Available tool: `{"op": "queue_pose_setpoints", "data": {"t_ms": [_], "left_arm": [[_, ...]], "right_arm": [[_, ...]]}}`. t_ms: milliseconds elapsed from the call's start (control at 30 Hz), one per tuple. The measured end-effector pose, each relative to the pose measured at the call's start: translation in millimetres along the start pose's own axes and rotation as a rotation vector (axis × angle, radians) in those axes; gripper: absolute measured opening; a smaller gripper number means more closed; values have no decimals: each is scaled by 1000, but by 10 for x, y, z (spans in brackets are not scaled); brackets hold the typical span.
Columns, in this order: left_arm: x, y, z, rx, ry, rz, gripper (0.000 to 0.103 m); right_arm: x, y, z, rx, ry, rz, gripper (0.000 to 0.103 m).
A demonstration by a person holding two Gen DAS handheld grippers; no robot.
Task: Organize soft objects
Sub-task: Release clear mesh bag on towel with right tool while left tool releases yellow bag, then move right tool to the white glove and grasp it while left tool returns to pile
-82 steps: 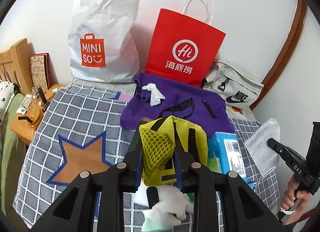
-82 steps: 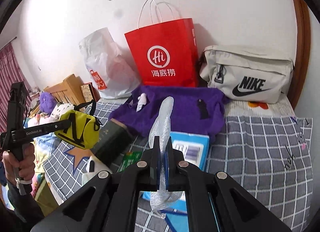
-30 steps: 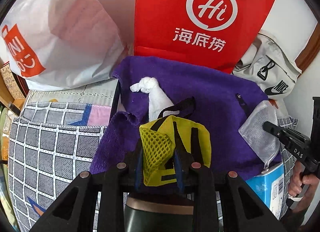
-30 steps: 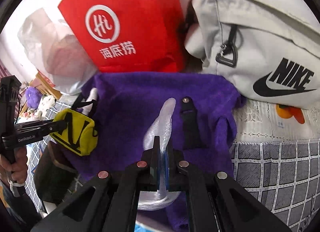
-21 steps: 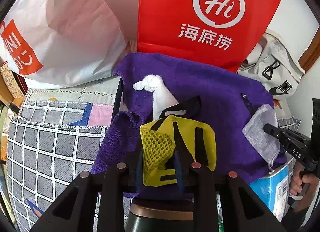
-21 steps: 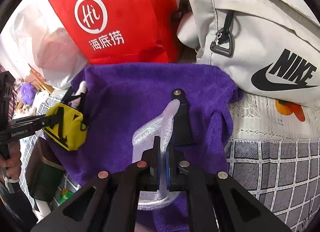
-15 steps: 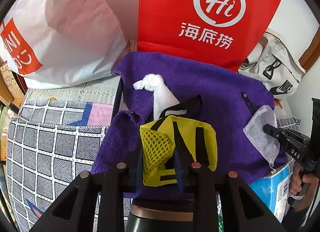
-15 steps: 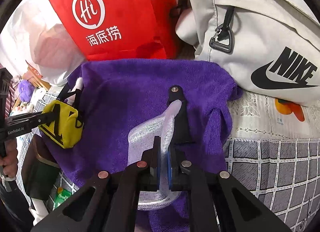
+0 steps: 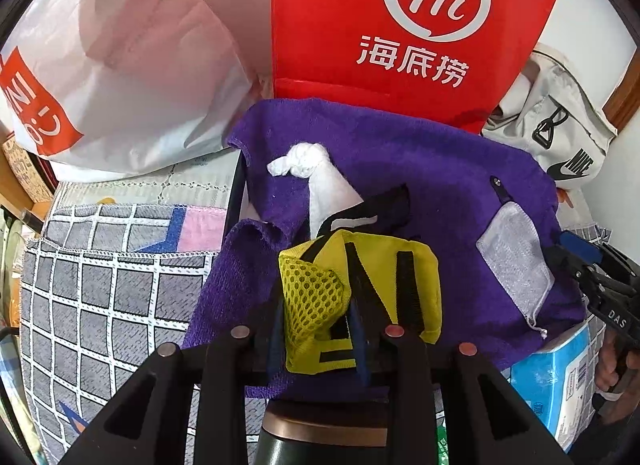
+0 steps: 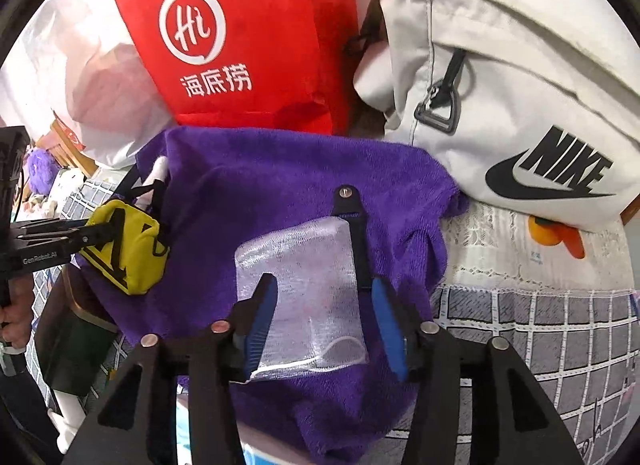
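Left gripper (image 9: 316, 317) clamped on a small yellow fabric pouch with black straps (image 9: 360, 297), held over a purple terry towel (image 10: 280, 185), right gripper (image 10: 324, 317) jaws just parted, a translucent white mesh drawstring bag (image 10: 304, 289) laid flat on the towel between the unpressed blue pads (image 10: 260, 321).

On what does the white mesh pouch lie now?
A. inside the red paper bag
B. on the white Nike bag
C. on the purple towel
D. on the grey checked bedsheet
C: the white mesh pouch lies flat on the purple towel, between the spread pads of the right gripper, whose jaws have just been opening and no longer press on it.
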State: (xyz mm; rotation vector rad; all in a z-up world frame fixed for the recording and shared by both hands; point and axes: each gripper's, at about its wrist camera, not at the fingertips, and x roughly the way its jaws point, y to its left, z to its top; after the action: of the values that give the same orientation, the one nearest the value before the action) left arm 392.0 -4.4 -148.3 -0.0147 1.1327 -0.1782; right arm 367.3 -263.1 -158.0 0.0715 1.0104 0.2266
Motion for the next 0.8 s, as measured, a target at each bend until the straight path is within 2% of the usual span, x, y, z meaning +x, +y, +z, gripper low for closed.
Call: {"op": "queue_pose_setpoints", "data": {"t_ms": [67,167,200,233,300,433,600,800], "left_arm": [[9,27,8,-16,12,-17,32],[-38,71,-9,-42,18,-32,34],[-89,92,-23,-58,15,-41,39],[-156,103,-39,-63,6,-50,48],[-291,109,-65,-64,-20,-52,57],[-601,112,-125,-76,-69,-21,63],[-991,146,-309,-86,-121,5,64],[-1250,261,-637,-120,-143,5,64]], "right_arm": [[-68,19,-7,-1,-3,-2,52],[-188,45,-34,-1,-14,-9,53],[-252,56,-58,3,-20,-11,55],[-301,68,-76,7,-26,-12,60],[-408,97,-118,12,-39,-10,62],[-647,182,-240,24,-58,5,67],[-926,414,-459,3,-77,39,68],[-1189,770,-780,-65,-95,61,68]]}}
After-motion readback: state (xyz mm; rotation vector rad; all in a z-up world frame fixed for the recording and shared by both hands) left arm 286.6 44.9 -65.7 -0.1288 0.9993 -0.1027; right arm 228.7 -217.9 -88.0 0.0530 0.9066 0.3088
